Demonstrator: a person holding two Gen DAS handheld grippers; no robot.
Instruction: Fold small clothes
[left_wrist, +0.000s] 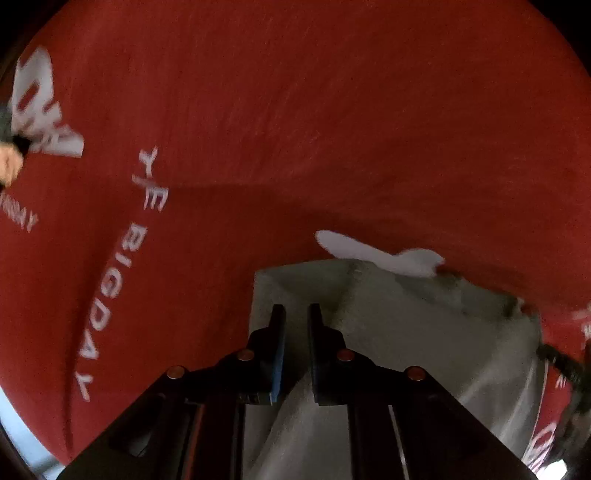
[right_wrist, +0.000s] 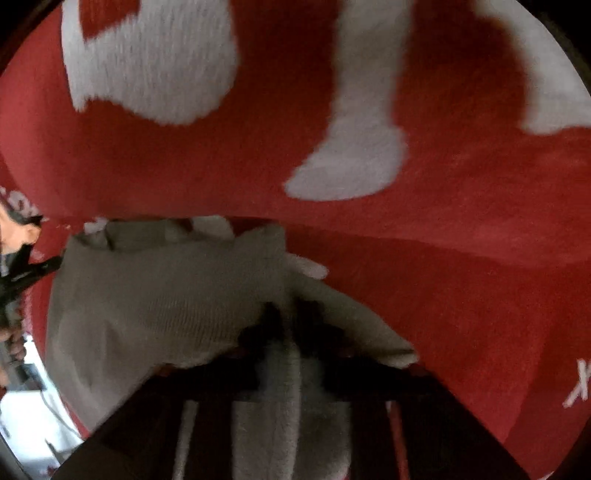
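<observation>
- Grey garment: lies on the red printed cloth, gripped at two edges, probably for folding over.
- Left hand-held gripper: jaws slightly apart above the grey fabric; whether it pinches the fabric, cannot tell.
- Right hand-held gripper: clenched on a garment fold.

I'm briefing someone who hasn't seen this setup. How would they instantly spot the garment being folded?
Look at the red cloth with white lettering that fills both views. On it lies the grey-green garment, a small plain knit piece, pinched by the left gripper and the right gripper. It is the only unprinted, non-red fabric there.
</observation>
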